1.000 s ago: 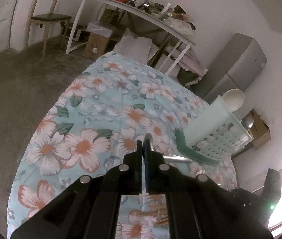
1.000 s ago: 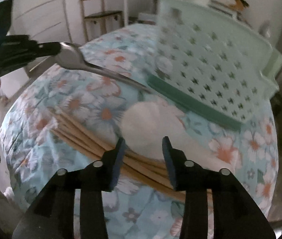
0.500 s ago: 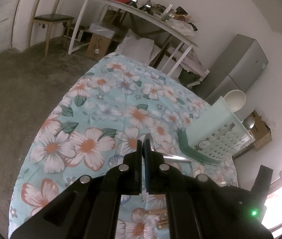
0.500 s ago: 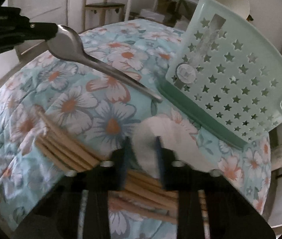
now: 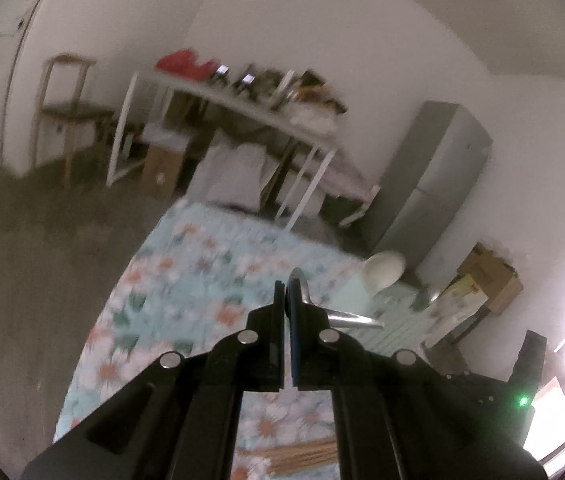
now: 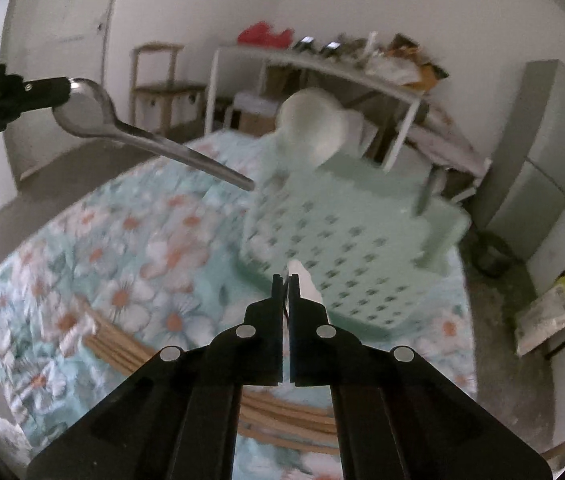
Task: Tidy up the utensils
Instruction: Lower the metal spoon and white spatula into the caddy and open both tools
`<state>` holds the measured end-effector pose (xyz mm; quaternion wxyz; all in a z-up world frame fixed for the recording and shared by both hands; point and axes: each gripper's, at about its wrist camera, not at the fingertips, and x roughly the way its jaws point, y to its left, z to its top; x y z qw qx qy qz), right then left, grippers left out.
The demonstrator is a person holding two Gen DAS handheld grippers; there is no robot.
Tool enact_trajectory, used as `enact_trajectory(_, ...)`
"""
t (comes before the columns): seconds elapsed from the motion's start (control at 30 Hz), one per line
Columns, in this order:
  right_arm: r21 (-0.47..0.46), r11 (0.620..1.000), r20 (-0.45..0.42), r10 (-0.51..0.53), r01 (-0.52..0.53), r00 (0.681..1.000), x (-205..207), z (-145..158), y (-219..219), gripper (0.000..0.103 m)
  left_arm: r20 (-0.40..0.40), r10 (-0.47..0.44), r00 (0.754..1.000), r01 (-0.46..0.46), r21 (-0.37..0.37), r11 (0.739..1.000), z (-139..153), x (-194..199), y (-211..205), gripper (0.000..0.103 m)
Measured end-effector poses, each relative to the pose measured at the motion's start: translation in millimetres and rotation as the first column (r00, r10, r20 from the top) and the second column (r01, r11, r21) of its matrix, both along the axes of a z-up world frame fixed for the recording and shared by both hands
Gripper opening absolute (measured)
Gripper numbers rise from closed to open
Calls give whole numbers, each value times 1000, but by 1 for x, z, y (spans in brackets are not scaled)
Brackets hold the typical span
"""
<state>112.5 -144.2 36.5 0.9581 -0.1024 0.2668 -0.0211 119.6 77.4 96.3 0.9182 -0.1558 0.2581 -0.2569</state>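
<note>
The left gripper (image 5: 285, 300) is clamped tight on the bowl of a metal spoon (image 6: 94, 118), held in the air with its handle pointing toward the mint-green star-perforated basket (image 6: 362, 248); the handle tip hangs just beside the basket's near corner, whether touching I cannot tell. The right gripper (image 6: 285, 284) is pressed closed on a thin white utensil (image 6: 305, 283), of which only a pointed sliver shows past the fingertips, over the basket's near wall. The basket stands near the right edge of the table under a floral cloth (image 6: 130, 240); left of it the cloth lies open out to the far edge. One white ladle-like spoon (image 6: 314, 128) stands in the basket, bowl up above the rim; the rest of the inside is hidden or blurred. A bundle of wooden chopsticks (image 6: 122, 350) lies on the cloth below the right gripper, too blurred to count. Beyond the table are a chair (image 6: 158, 84), a white bench table (image 6: 322, 68) and a grey fridge (image 6: 542, 152).
</note>
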Motion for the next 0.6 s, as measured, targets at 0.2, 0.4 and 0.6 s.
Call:
enact_trajectory(0.2,98,994,95,-67,57,993,-34,30,-35,0,153,-38,987,26,81,996,37,3,-30,1)
enact_trajectory(0.4,188,979,146,-111,83,983,-53,52,-62,1,318,-64,946,-32,287,957,48,5,-75,1)
enact_trajectory(0.6,249,964,143,-130,91,981,-52,48,-74,1,436,-103,894,-101,421,901,50,2,-107,1)
